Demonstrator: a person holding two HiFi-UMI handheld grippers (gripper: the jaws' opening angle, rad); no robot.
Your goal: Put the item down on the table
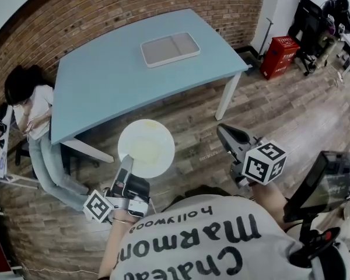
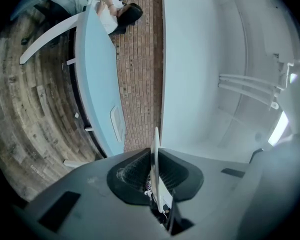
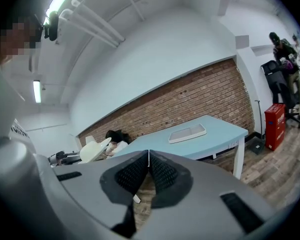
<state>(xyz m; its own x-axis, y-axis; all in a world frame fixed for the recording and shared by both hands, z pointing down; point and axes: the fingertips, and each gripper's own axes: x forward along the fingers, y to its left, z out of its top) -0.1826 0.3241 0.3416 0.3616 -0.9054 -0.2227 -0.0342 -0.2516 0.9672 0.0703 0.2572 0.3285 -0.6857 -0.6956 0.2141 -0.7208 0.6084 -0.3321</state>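
The light-blue bench (image 1: 105, 80) stood on white legs on the wood-plank floor (image 1: 280, 109), close to the far brick wall (image 1: 134, 10). A shallow grey tray (image 1: 170, 48) with two compartments lay flat on its far right part.
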